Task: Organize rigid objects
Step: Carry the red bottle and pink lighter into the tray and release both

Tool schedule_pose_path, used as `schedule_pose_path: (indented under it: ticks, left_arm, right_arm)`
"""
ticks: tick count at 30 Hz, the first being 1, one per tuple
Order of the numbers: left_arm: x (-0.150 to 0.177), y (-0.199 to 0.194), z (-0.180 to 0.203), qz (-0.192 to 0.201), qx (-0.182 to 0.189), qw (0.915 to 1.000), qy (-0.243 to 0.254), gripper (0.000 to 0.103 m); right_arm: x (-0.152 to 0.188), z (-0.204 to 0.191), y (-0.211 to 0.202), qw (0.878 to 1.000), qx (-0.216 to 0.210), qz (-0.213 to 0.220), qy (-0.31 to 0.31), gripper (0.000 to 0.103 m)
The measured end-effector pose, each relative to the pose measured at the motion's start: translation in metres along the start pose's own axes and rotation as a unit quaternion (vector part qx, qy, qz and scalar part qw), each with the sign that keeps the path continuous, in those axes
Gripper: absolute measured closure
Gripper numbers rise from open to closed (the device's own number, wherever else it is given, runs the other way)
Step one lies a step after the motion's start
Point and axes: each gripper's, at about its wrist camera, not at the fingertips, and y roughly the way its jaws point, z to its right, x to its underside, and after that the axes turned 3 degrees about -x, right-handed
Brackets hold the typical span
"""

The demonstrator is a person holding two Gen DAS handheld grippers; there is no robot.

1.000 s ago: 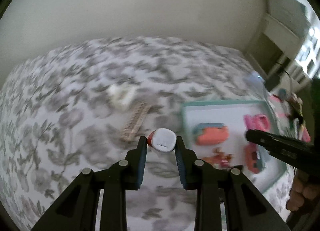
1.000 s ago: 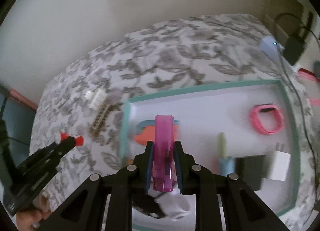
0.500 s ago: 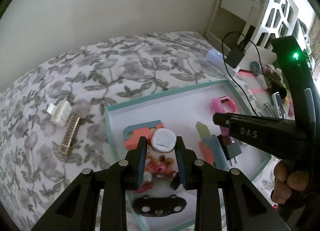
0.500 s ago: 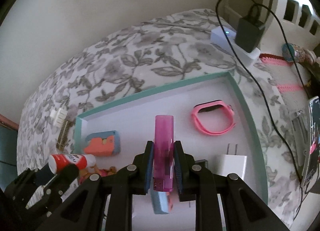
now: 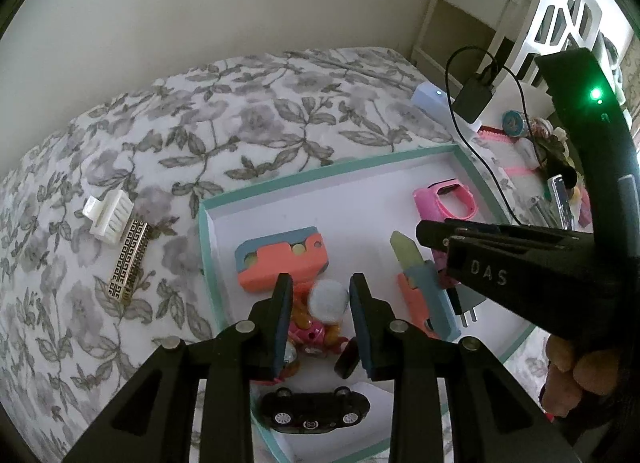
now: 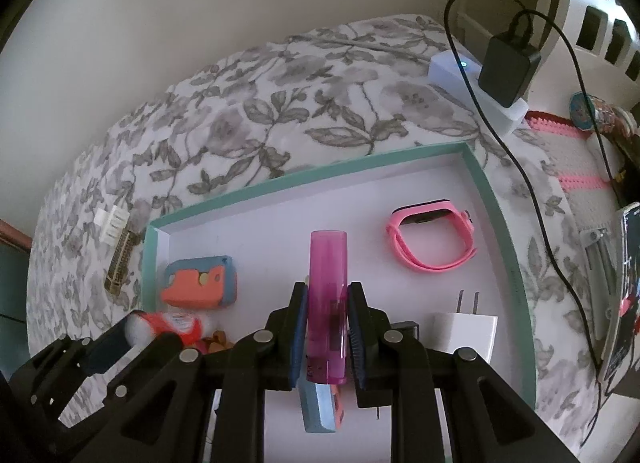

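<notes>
A white tray with a teal rim point(image 5: 320, 177) point(image 6: 304, 175) lies on the floral bedspread. My left gripper point(image 5: 320, 295) has opened; the glue stick point(image 5: 329, 301) point(image 6: 168, 325) sits loose between its fingers, above the toys in the tray's near left corner. My right gripper point(image 6: 326, 303) is shut on a pink transparent lighter point(image 6: 327, 295), held over the tray's middle. In the tray lie an orange-and-blue box point(image 5: 282, 259) point(image 6: 198, 281), a pink wristband point(image 5: 446, 201) point(image 6: 432, 239), a white plug point(image 6: 464, 329), a blue-orange cutter point(image 5: 424, 295) and a black toy car point(image 5: 314, 411).
A white clip point(image 5: 106, 215) and a gold patterned bar point(image 5: 128, 261) lie on the bedspread left of the tray. A white power strip with a black charger point(image 6: 500, 75) and its cable sit at the bed's right corner. Clutter fills the right-hand table.
My left gripper moved from the bedspread to over the tray and opened its fingers off the glue stick. My right gripper moved a little over the tray, still holding the lighter.
</notes>
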Motion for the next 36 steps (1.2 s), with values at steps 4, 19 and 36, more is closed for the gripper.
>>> schedule_pose_path:
  ticks: [4,19,36]
  left_arm:
    - [0.000,-0.001,0.000,-0.002,-0.002,1.0000,0.001,0.071]
    - [-0.002,-0.009,-0.043,0.004,-0.021,0.9968,-0.078,0.053]
    - [0.007,-0.010,-0.106,0.004,-0.109,0.9792,-0.171,0.005]
  right_arm:
    - [0.000,-0.001,0.001,1.000,0.001,-0.003,-0.003,0.081]
    - [0.000,-0.005,0.005,1.000,0.001,-0.008,-0.012,0.081]
    - [0.001,-0.014,0.012,0.999,0.017,0.000,-0.038,0.026]
